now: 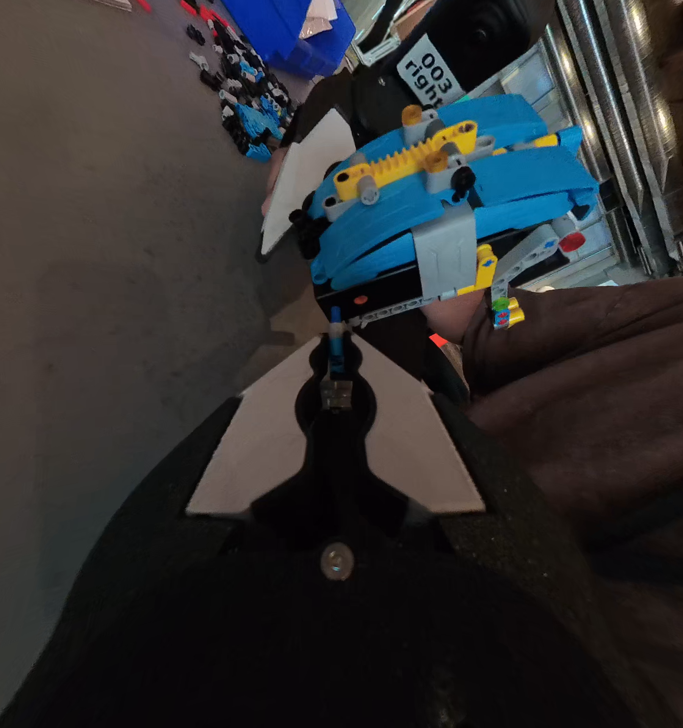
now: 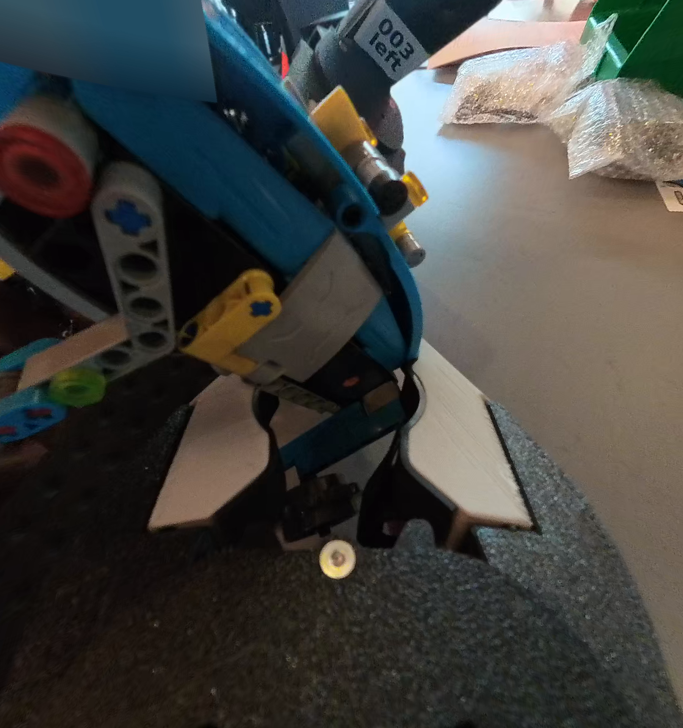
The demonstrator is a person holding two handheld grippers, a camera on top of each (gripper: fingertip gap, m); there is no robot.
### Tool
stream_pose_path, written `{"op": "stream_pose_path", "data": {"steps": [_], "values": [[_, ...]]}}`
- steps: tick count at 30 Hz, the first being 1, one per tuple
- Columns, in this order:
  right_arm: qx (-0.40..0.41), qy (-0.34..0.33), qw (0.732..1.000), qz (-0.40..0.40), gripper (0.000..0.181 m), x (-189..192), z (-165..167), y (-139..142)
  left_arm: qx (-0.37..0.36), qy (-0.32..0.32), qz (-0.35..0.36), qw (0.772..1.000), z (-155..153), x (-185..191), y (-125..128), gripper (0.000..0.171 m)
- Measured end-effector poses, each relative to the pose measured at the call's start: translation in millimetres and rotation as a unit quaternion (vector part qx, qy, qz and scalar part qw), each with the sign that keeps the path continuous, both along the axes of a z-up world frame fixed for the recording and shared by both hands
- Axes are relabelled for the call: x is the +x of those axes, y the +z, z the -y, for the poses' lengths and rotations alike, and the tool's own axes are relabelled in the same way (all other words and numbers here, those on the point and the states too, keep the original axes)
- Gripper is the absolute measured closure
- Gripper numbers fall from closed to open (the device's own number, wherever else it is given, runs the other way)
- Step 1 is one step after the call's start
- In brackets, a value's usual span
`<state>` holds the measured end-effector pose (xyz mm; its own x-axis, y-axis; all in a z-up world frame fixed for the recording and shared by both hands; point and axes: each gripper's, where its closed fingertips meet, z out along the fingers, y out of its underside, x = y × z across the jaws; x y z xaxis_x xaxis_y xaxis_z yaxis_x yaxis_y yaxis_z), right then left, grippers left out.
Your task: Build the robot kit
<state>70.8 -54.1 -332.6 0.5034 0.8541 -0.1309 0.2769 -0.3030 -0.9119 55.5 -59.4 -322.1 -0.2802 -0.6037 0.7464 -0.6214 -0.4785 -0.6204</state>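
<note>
A blue brick-built model (image 1: 442, 197) with a yellow toothed rack (image 1: 395, 161), grey beams and a black underside is held in the air. My right gripper (image 2: 332, 394) is shut on one end of the model (image 2: 221, 165); one of its white fingers (image 1: 304, 181) shows in the left wrist view. My left gripper (image 1: 336, 342) is shut on a small blue pin (image 1: 335, 354) with a grey end. The pin's blue tip touches the model's black lower edge beside an orange dot. The left gripper's black body (image 2: 371, 59) shows behind the model in the right wrist view.
A pile of loose black, blue and white pieces (image 1: 245, 90) lies on the grey table (image 1: 95, 236) near a blue bin (image 1: 292, 35). Bubble-wrap bags (image 2: 568, 118), a green box (image 2: 655, 39) and paper sheets (image 2: 682, 197) lie to the right. A brown sleeve (image 1: 588, 394) is close by. My two grippers' fingertips are within a few centimetres of each other.
</note>
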Motion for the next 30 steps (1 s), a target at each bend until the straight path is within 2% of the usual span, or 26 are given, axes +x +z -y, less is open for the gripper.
{"op": "stream_pose_path", "data": {"steps": [3, 10, 14, 17, 22, 30], "values": [[0.009, -0.005, 1.000, -0.012, 0.119, 0, -3, 6, -0.021, -0.007, 0.002, 1.000, 0, -1, 3, 0.166], [0.018, 0.029, 0.998, 0.053, 0.118, -4, 7, -3, -0.078, -0.058, -0.034, 0.995, 6, -5, 2, 0.167], [0.024, 0.042, 0.998, 0.041, 0.119, -9, 9, 4, -0.070, -0.079, -0.060, 0.993, -2, -3, -6, 0.167], [0.026, 0.042, 0.997, 0.064, 0.119, -12, 8, -5, -0.055, -0.106, -0.064, 0.991, 0, -4, -7, 0.167], [0.030, 0.026, 0.998, 0.046, 0.119, -4, 4, 3, -0.038, -0.129, -0.067, 0.989, -2, -12, 0, 0.167], [0.027, 0.034, 0.998, 0.051, 0.119, -8, 7, 0, -0.016, -0.164, -0.100, 0.981, 3, -10, 0, 0.167]]}}
